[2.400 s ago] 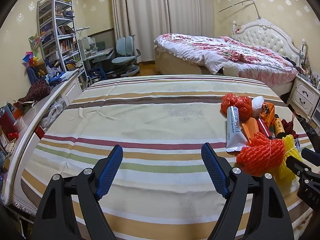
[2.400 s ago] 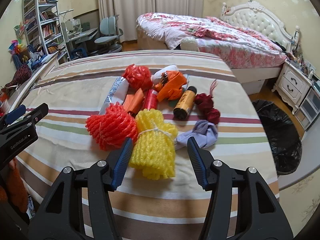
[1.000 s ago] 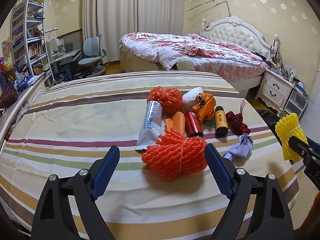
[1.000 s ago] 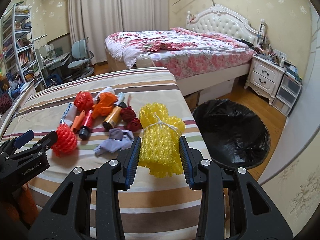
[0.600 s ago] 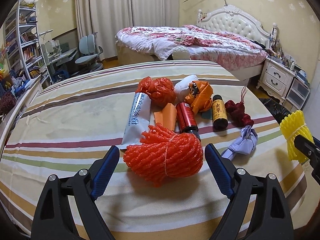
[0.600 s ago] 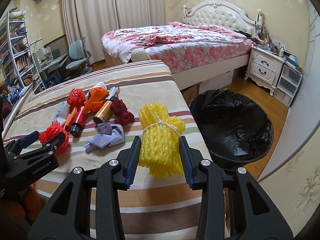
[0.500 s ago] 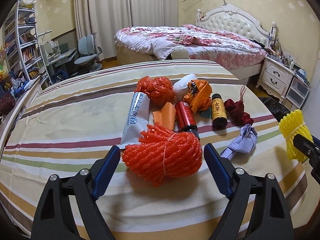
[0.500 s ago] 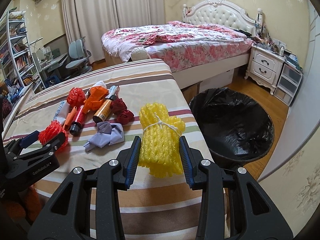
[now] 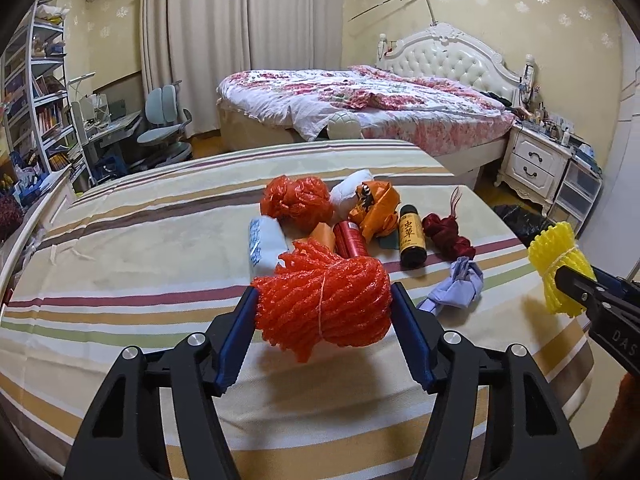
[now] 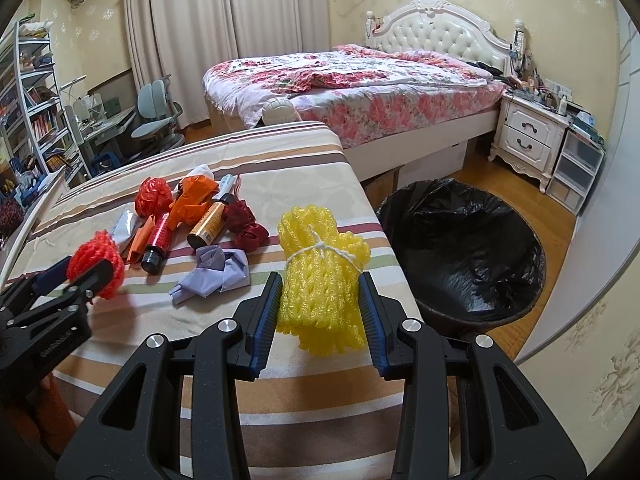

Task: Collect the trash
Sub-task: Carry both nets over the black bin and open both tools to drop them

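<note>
- My left gripper (image 9: 322, 330) has just been closing around the orange foam-net bundle (image 9: 324, 304); the pads now press its sides at the near edge of the striped bedspread (image 9: 140, 240).
- My right gripper (image 10: 319, 314) clamps the yellow foam-net bundle (image 10: 320, 276) past the bed's right edge, held toward the bin (image 10: 464, 248), I judge (one load per hand).
- The black-lined bin shows only its liner; nothing visible inside.
- Bottles (image 9: 412, 240), wrappers and a lilac rag (image 9: 456, 286) wait mid-bed.
</note>
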Motion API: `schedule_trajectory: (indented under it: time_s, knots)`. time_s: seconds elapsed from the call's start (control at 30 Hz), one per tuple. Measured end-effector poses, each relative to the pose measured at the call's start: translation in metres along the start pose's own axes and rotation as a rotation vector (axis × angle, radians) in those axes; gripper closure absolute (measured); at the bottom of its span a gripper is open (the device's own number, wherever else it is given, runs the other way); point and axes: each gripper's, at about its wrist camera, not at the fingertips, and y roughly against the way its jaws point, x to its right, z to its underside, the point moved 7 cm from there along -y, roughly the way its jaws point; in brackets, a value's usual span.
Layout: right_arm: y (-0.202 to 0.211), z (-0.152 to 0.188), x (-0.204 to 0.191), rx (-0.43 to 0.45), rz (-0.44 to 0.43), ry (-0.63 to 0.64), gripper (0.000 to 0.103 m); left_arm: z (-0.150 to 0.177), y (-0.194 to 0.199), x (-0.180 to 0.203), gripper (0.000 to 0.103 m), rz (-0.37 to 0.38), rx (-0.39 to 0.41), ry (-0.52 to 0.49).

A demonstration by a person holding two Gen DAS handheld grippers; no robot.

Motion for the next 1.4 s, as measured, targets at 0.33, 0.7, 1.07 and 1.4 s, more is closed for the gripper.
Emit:
schedule_trajectory:
  time_s: [0.33, 0.7, 1.07, 1.4]
  knots:
    - [0.007, -0.014, 0.024, 0.035, 0.042, -0.032, 0.065, -0.041, 0.021, 0.035, 0.039, 0.067, 0.122, -0.043]
    - [-0.008, -0.034, 0.088, 0.054, 0.148, -0.097, 0.065, -0.069, -0.022, 0.113, 0.039, 0.167, 0.127, -0.117]
    - [-0.047, -0.043, 0.152, 0.026, 0.217, -0.181, 0.065, -0.078, -0.086, 0.187, 0.039, 0.211, 0.070, -0.206]
    - [-0.078, -0.042, 0.186, -0.010, 0.236, -0.221, 0.064, -0.079, -0.121, 0.227, 0.039, 0.217, 0.024, -0.260]
